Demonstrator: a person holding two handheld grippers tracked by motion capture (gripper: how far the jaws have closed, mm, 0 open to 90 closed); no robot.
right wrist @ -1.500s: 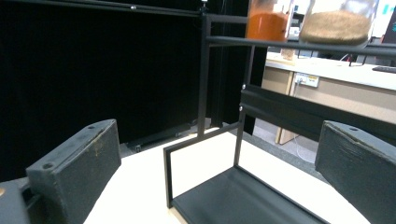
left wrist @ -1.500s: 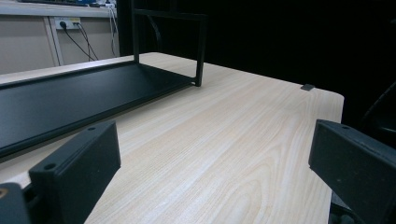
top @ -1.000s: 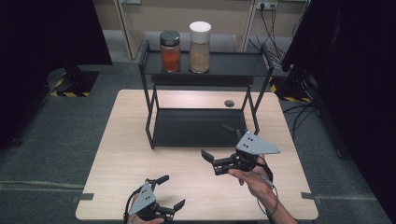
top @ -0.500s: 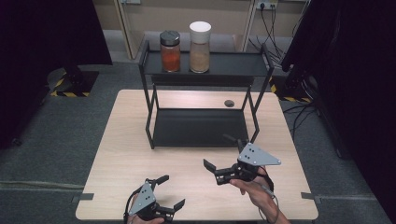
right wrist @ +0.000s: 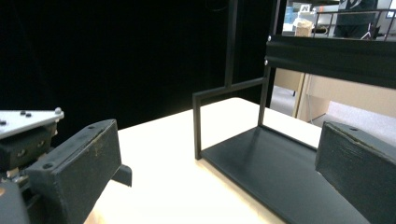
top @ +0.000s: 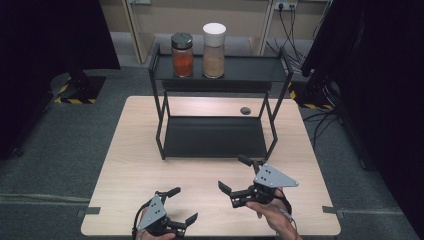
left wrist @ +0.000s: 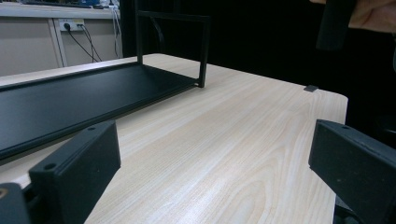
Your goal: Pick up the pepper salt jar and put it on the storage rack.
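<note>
A black two-level rack (top: 215, 137) stands at the back of the wooden table (top: 130, 150). On its top shelf sit a jar of orange-red powder with a dark lid (top: 182, 54) and a taller jar of tan powder with a white lid (top: 214, 44). My left gripper (top: 182, 205) rests near the front edge, open and empty (left wrist: 212, 144). My right gripper (top: 234, 173) is held in front of the rack's right half, open with nothing between its jaws (right wrist: 217, 149). The rack's lower shelf (right wrist: 280, 172) lies ahead of it.
A small dark round disc (top: 245, 110) lies on the table behind the rack's right side. Dark curtains flank the table, and cables run along the floor at the back right. In the right gripper view, the left gripper (right wrist: 23, 135) is at the far left.
My right gripper has drifted a little toward the table's front edge, away from the rack. The left gripper has not moved.
</note>
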